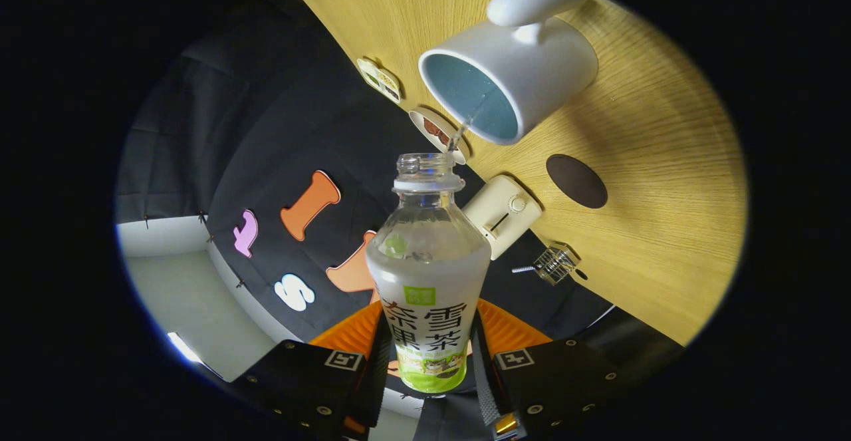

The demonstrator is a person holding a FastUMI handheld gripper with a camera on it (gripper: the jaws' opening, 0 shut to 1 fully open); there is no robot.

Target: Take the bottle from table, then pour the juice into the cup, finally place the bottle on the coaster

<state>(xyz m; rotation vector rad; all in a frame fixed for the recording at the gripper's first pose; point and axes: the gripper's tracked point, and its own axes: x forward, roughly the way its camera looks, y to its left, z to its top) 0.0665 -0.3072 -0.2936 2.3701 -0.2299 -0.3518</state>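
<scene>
Bottle (427, 275) sits pinched between both fingers of the gripper (429, 361), held low on its labelled waist and tipped toward the white cup (512, 62) on the table (651, 161); a thin stream crosses to the rim. Clear plastic, part full: probably light, squashy and slick, so that ribbed waist suits. The dark coaster (576, 181) waits beside the cup.
</scene>
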